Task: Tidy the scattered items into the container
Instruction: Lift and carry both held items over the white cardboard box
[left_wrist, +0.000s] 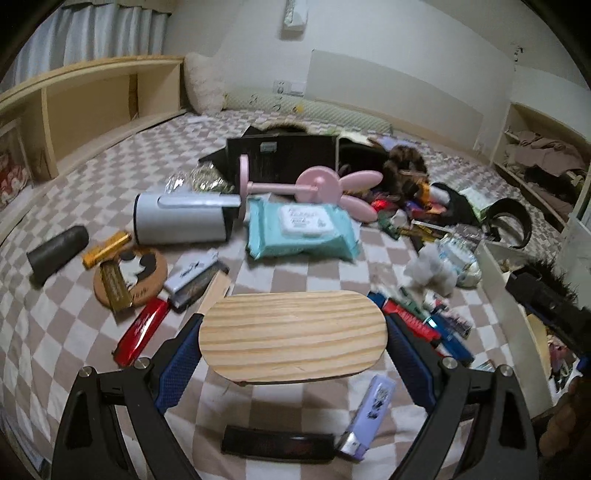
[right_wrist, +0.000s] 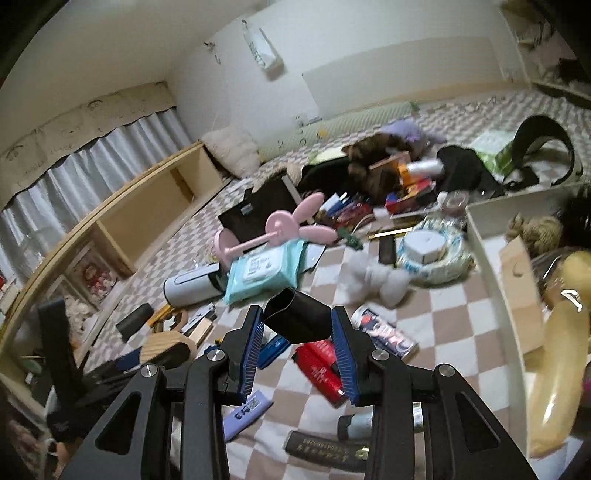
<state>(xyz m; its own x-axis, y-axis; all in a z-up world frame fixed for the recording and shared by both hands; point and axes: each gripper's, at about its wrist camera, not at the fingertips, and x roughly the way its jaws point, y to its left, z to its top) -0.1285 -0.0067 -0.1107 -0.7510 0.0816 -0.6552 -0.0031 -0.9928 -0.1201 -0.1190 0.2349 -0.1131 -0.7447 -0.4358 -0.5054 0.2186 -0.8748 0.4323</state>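
The left gripper (left_wrist: 293, 332) clamps a flat oval pine-wood board (left_wrist: 293, 334) between its blue-padded fingers (left_wrist: 181, 363), holding it level above the beige-and-white checkered bedspread (left_wrist: 55, 332). The right gripper (right_wrist: 298, 325) is closed on a small black hollow plastic sleeve (right_wrist: 297, 319), pinched at both sides and raised off the bedspread. From the left wrist view, a teal pack of wet wipes (left_wrist: 301, 230) lies at 12 o'clock beyond the board, with a pink rabbit-eared stand (left_wrist: 314, 188) tipped over just behind it and a white cylindrical appliance (left_wrist: 181, 218) lying on its side at 11 o'clock. A glossy red flat case (left_wrist: 142, 330) lies at 9 o'clock beside the left finger, and a lilac tube (left_wrist: 369, 417) lies at 5 o'clock below the board. The white open-topped storage box (left_wrist: 506, 314), the container, sits at 3 o'clock at the right edge of the bedspread; in the right wrist view its wall (right_wrist: 491, 266) stands at 2 o'clock, with things already inside.
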